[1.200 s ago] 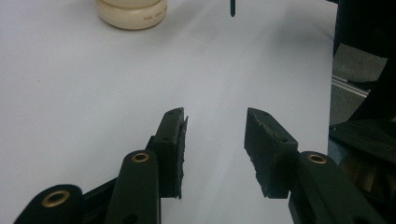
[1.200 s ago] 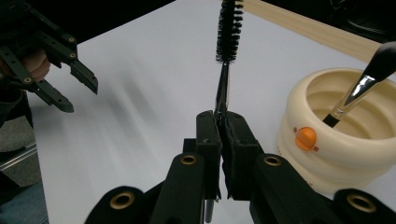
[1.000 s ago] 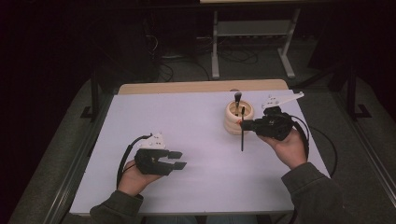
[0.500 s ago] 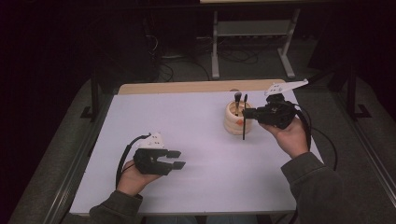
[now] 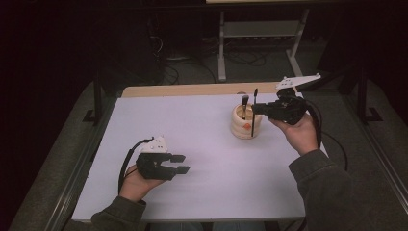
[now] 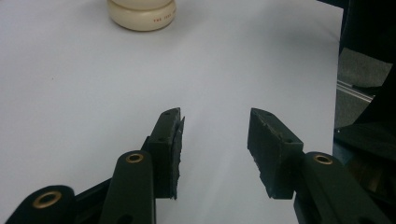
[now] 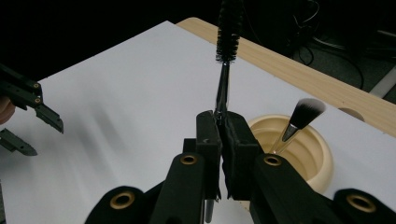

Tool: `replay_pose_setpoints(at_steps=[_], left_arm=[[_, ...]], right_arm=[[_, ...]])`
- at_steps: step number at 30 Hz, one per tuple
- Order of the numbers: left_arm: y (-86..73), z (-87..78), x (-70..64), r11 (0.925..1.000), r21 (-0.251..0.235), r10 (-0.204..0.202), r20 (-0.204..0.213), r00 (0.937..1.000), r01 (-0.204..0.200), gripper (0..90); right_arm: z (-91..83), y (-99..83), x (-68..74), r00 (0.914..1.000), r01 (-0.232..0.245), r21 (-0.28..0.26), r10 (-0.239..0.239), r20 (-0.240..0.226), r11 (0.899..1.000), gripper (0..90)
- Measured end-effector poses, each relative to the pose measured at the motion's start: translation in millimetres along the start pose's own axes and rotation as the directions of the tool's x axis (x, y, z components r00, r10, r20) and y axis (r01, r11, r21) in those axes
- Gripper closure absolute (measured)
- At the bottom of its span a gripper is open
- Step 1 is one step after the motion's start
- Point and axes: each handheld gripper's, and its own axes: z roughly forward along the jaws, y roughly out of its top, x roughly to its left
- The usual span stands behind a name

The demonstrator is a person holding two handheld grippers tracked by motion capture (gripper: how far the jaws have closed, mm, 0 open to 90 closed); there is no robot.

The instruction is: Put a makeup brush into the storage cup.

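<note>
A cream ribbed cup (image 5: 245, 126) stands on the white table (image 5: 202, 125), right of centre, with a fluffy makeup brush (image 5: 244, 103) leaning inside it. My right gripper (image 5: 262, 109) hovers beside the cup's right rim, shut on a thin black spoolie brush (image 5: 253, 115) held upright. In the right gripper view the right gripper (image 7: 223, 119) clamps the spoolie brush (image 7: 227, 32) by its stem, bristles up, with the cup (image 7: 322, 163) and makeup brush (image 7: 304, 113) just to its right. My left gripper (image 5: 180, 163) rests on the table at the front left, open, holding nothing; the left gripper (image 6: 215, 116) faces the cup (image 6: 141, 14).
A strip of wooden tabletop (image 5: 192, 90) runs along the far edge. Cables and a metal stand (image 5: 260, 33) sit on the dark floor beyond. The left gripper (image 7: 28, 112) appears at the left edge of the right gripper view.
My right gripper has risen and moved slightly away with the spoolie brush, bringing it higher beside the cup. The left gripper has stayed put.
</note>
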Motion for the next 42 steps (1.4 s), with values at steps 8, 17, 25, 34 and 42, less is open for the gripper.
replay_pose_setpoints(at_steps=[8, 17, 25, 34, 42], left_arm=[[0.1, -1.9, 0.9, 1.0000, -0.006, 0.001, -0.005, 1.0000, -0.001, 53.6], [-0.1, -2.0, 1.0, 1.0000, -0.008, -0.002, -0.004, 1.0000, 0.002, 53.4], [-0.1, -2.5, 1.0, 1.0000, -0.009, -0.003, -0.002, 1.0000, 0.003, 53.3], [-0.3, -2.7, 1.2, 0.9999, -0.010, -0.006, 0.000, 1.0000, 0.006, 53.0], [-0.4, -2.9, 1.3, 0.9999, -0.008, -0.007, 0.000, 1.0000, 0.007, 52.5]], right_arm=[[-1.0, 9.1, -5.4, 0.9999, -0.001, -0.009, 0.001, 0.016, 1.000, 85.1], [-2.1, 23.4, -13.4, 0.9989, -0.002, -0.016, 0.002, 0.046, 1.000, 85.0], [-1.5, 33.8, -21.1, 0.9971, -0.019, -0.020, 0.021, 0.074, 1.000, 85.1], [3.4, 39.3, -35.3, 0.9927, -0.056, -0.036, 0.059, 0.105, 0.998, 85.0], [14.0, 37.7, -43.1, 0.9868, -0.100, -0.034, 0.104, 0.124, 0.994, 85.0]])
